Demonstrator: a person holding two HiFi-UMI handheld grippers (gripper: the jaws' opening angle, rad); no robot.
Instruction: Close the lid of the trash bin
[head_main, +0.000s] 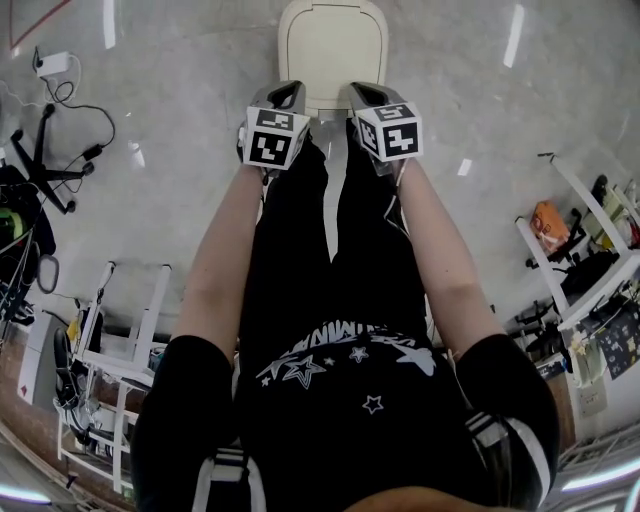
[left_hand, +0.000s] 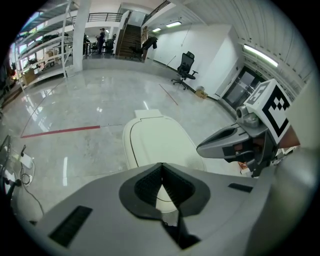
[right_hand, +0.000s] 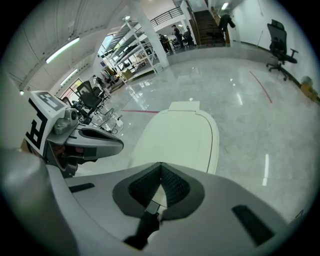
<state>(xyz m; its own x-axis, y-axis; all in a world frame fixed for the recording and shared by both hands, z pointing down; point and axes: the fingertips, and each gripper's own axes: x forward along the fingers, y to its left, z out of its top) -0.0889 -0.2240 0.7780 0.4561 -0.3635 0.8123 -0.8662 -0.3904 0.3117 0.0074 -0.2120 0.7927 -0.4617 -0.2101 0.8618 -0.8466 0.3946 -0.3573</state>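
Cream trash bin (head_main: 332, 45) seen on shiny grey floor (head_main: 180, 90). Lid (right_hand: 180, 135) laid flat on top of bin. Left gripper (head_main: 288, 95) and right gripper (head_main: 366, 96) held side by side at bin's near edge. Both pairs of jaws pressed together, nothing held between them.

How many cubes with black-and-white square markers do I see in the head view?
2. One marker cube sits on the left gripper, a second marker cube on the right gripper; none seems hidden.

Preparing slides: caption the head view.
Side by side, the left gripper and right gripper, both shut, near the closed trash bin lid.
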